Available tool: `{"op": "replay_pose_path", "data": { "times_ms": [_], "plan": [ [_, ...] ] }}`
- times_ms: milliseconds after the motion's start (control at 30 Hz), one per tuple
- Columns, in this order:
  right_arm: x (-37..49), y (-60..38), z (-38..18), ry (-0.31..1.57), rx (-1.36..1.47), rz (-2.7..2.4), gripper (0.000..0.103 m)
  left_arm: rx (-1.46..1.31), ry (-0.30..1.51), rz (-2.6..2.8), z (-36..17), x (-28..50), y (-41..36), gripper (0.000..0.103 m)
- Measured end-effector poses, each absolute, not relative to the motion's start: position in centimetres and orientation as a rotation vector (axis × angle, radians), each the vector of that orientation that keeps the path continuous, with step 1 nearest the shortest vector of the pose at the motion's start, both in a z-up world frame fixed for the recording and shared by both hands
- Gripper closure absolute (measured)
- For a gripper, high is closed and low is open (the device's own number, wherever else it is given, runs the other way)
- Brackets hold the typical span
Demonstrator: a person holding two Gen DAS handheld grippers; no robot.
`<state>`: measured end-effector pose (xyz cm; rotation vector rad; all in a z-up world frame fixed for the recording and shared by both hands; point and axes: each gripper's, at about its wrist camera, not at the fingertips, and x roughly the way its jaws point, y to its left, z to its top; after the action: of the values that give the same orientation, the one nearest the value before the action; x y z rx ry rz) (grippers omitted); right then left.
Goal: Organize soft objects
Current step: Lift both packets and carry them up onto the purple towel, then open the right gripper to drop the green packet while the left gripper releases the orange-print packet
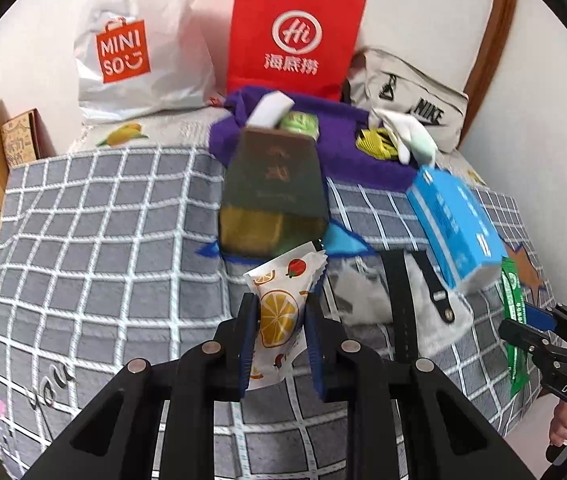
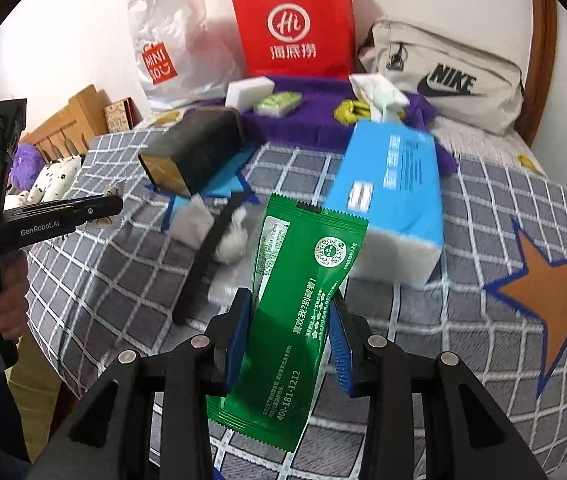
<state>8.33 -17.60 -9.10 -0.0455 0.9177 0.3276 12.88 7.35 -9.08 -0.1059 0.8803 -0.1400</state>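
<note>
My left gripper (image 1: 281, 304) is shut on a white snack packet printed with orange slices (image 1: 279, 312), held above the checked bed cover. My right gripper (image 2: 290, 312) is shut on a green foil packet (image 2: 295, 316); it also shows at the right edge of the left wrist view (image 1: 513, 320). A purple towel (image 1: 347, 156) lies at the back with a white sponge (image 1: 269, 110), a green packet (image 1: 301, 124), yellow items (image 1: 375, 144) and a white-green cloth (image 1: 411, 136) on it. A dark box (image 1: 275, 196) and a blue tissue pack (image 1: 455, 220) rest on the bed.
A white Miniso bag (image 1: 135, 44), a red paper bag (image 1: 295, 36) and a grey Nike bag (image 1: 415, 104) stand along the back wall. A black strap (image 1: 403, 308) and white cloth (image 1: 363, 296) lie mid-bed. A wooden frame with plush toys (image 2: 55, 172) is at left.
</note>
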Motion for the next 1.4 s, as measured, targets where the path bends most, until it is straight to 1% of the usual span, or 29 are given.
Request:
{"op": "replay_pose_path", "data": {
  "times_ms": [400,867,1100,1400],
  "plan": [
    [13.4,-18.5,-4.6,0.834,-0.049,0.326,0.065,-0.089,0.831,-0.113,-5.1,17.6,7.4,0.081],
    [23.6,-18.4,-1.5,0.785,-0.061,0.344,0.065,-0.061,0.805,-0.14,-2.0,26.1,5.6,0.081],
    [28.3,-18.4,-0.7,0.793,-0.055,0.333,0.065,-0.047,0.807,-0.16,-1.4,30.0,3.7,0.081],
    [33.7,-18.0,-0.9,0.832,-0.021,0.345,0.065,-0.06,0.837,-0.193,-2.1,35.2,1.9,0.081]
  ]
}}
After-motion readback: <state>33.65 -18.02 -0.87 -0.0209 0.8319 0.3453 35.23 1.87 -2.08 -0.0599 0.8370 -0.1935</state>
